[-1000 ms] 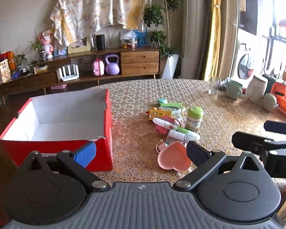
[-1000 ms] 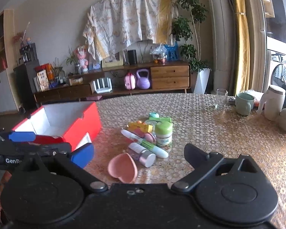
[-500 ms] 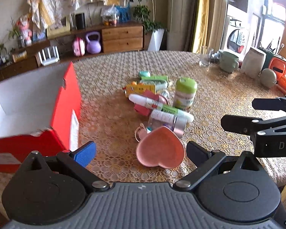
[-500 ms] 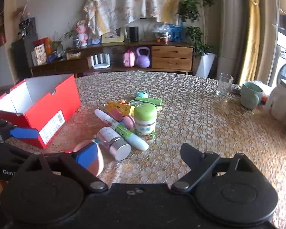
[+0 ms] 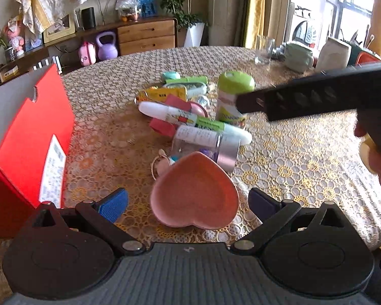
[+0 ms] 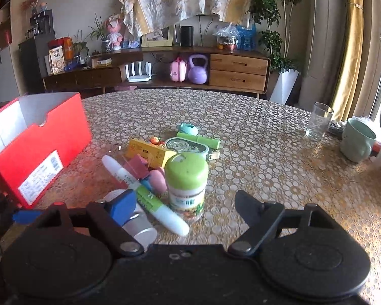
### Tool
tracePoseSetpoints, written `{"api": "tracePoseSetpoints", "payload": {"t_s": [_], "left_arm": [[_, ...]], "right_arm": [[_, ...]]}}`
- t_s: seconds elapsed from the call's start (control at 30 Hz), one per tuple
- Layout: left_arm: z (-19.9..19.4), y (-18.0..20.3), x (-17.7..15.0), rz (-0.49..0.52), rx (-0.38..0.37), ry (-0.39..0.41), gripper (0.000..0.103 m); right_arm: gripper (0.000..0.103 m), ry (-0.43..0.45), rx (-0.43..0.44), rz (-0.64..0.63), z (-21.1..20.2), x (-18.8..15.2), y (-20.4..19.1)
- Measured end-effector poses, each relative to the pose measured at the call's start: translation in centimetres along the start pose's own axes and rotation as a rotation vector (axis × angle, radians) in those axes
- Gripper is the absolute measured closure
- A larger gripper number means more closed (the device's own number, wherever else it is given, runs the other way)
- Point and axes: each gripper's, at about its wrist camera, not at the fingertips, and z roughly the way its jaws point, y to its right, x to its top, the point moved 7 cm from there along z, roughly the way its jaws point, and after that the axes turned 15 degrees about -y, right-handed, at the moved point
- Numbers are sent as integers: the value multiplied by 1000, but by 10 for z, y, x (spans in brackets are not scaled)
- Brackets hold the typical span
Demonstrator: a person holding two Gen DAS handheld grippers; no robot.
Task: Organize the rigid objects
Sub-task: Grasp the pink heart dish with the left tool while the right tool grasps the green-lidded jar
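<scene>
Left wrist view: my left gripper (image 5: pixel 188 199) stands spread around the near pink heart dish (image 5: pixel 195 193), untouched. My right gripper (image 6: pixel 185 203), spread and just closing, frames the green-capped bottle (image 6: pixel 186 183).

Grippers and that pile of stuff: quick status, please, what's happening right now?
Left gripper open, straddling pink heart dish. Right gripper open, jaws just closing, green-capped bottle between them, ungripped. White tube leans against the bottle.
</scene>
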Motion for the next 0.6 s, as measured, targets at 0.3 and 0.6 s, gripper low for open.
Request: {"api": "tracePoseSetpoints", "payload": {"t_s": [0.3,0.6], "left_arm": [[18,4,-3,19,-2,-25,2],[18,6,-4,19,-9,-20,19]], "right_arm": [[31,-28,-4,10,32,13,6],[47,-33,-12,8,38,19,4]]}}
